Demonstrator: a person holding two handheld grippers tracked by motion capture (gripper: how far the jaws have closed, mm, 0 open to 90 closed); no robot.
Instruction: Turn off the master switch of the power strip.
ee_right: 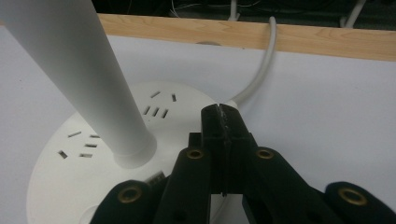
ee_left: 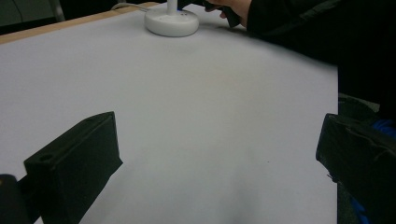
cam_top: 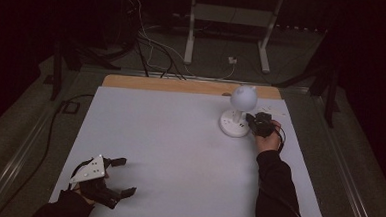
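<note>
A white surface (cam_top: 178, 153) carries a white lamp (cam_top: 239, 111) with a socketed round base at its far right. The left gripper (cam_top: 120, 177) rests near the front left corner, jaws wide. The right gripper (ee_right: 223, 126), jaws pressed together, seemingly touches the base's rim.

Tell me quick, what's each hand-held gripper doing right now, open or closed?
Left hand-held gripper: open, holding nothing, low over the white table.
Right hand-held gripper: closed, nothing between its jaws, at the lamp base.
</note>
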